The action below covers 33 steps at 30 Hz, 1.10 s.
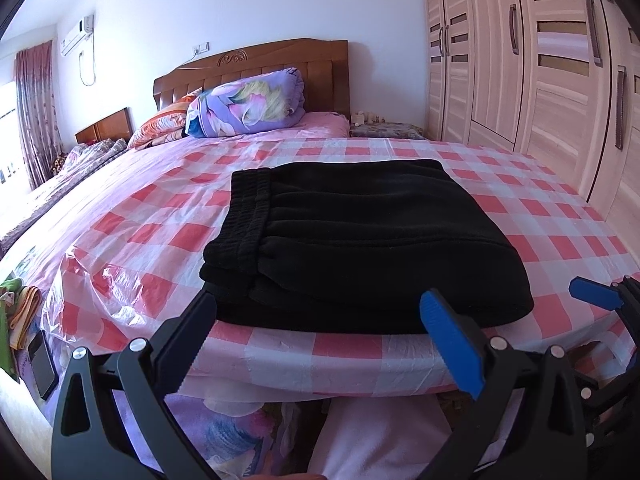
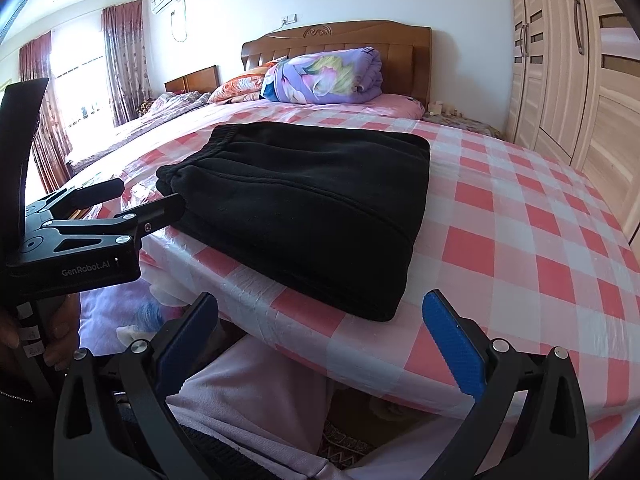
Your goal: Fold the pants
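Observation:
Black pants (image 1: 360, 240) lie folded into a thick rectangle near the front edge of the bed, elastic waistband to the left. My left gripper (image 1: 320, 340) hovers just in front of the bundle, open wide with nothing between its fingers. At the right edge of this view shows one blue pad (image 1: 592, 294) of the right gripper. In the right wrist view the pants (image 2: 304, 208) sit ahead and slightly left. My right gripper (image 2: 320, 340) is open and empty by the bundle's near right corner. The left gripper (image 2: 132, 200) appears open at the waistband corner.
A pink-and-white checked plastic sheet (image 1: 540, 216) covers the bed. A rolled purple floral quilt (image 1: 248, 104) and pillows lie by the wooden headboard (image 1: 256, 60). A wardrobe (image 1: 540, 60) lines the right side. A second bed (image 2: 132, 128) stands left. A person's light trousers (image 2: 248, 392) are below.

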Available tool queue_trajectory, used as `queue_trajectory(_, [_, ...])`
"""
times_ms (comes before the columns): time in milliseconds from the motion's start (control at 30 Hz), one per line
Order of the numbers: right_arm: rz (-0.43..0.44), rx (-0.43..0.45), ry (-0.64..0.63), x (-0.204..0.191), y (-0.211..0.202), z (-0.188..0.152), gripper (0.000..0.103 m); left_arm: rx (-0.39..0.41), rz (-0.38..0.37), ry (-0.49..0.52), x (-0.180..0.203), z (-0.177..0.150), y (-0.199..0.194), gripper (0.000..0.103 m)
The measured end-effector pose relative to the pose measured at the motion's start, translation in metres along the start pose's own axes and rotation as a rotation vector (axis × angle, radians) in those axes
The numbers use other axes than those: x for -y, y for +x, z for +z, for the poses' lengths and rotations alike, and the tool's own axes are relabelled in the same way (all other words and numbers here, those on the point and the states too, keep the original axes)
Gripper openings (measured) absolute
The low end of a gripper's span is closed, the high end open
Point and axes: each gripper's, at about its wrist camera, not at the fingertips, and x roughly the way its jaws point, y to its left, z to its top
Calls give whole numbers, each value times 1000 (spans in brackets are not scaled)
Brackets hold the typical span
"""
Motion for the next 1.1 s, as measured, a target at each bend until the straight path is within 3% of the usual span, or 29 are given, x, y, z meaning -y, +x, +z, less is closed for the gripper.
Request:
queue_trajectory(567, [1,0,1,0,0,0,99,-61,3,-38,-8,-3,9,102])
queue_trajectory(1100, [3,3,-6,0,-1,1,99,-42,-35,-5,0,-2,5,102])
